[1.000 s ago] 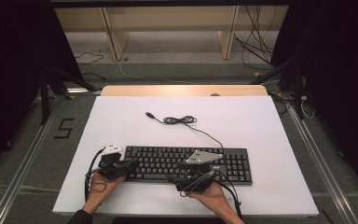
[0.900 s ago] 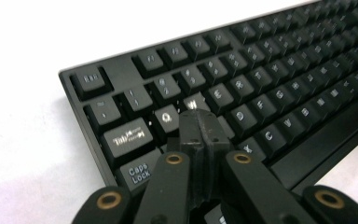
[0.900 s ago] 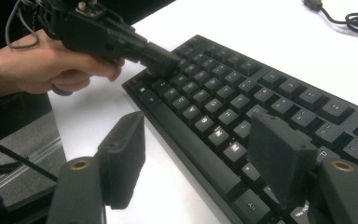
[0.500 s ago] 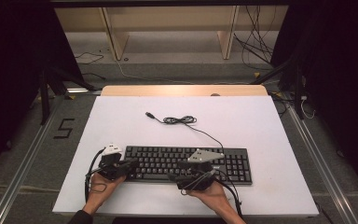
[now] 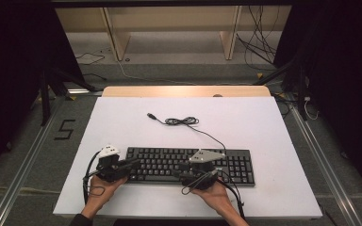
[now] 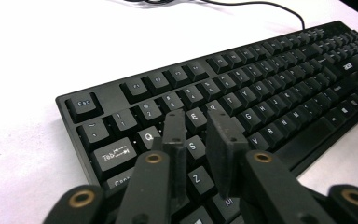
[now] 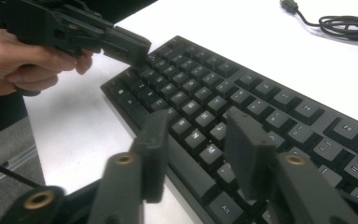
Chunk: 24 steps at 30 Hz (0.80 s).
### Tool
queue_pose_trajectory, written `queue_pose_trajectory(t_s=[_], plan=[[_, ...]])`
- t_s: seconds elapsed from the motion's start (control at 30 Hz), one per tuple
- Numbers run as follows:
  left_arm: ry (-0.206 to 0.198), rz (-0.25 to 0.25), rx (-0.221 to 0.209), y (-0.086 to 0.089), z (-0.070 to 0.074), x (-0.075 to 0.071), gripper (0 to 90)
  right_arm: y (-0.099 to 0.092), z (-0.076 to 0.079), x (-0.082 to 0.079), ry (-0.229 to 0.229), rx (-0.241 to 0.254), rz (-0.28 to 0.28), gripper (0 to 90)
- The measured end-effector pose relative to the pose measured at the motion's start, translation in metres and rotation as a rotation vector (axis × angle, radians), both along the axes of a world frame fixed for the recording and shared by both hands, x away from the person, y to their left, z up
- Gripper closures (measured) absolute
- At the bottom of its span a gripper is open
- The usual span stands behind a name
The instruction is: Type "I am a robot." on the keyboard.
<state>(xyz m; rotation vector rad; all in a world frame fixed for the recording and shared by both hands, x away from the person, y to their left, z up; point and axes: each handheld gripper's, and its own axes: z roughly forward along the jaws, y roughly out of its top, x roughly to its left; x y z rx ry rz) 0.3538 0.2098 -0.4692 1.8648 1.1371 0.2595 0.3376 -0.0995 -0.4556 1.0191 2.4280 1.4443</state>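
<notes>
A black keyboard [image 5: 188, 165] lies flat near the front of the white table [image 5: 264, 127]. Its thin cable [image 5: 184, 121] coils behind it and ends in a loose USB plug [image 5: 150, 115]. My left gripper [image 5: 133, 163] hovers over the keyboard's left end, above the Q, W and S keys [image 6: 193, 144]. Its jaws have just been opening and stand a little apart with nothing between them [image 6: 196, 119]. My right gripper [image 5: 178, 173] points left over the bottom key rows. Its jaws have just been closing and stand apart, empty [image 7: 198, 123]. The left gripper [image 7: 121, 44] is seen beyond them.
Bare white tabletop surrounds the keyboard, with a wooden strip [image 5: 184, 91] along the far edge. Metal floor rails [image 5: 23, 165] run down both sides of the table. Loose cables [image 5: 259, 52] lie on the floor behind it.
Both hands stay in the same spots at the keyboard's front edge. At this distance no other shift stands out.
</notes>
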Motion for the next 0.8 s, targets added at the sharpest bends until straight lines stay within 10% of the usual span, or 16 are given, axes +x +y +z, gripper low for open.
queue_pose_trajectory(t_s=[0.8], plan=[[-0.032, -0.031, -0.074, 0.0, 0.008, -0.011, 38.9, 0.011, -0.009, 0.014, 0.017, -0.054, -0.015, 90.0]])
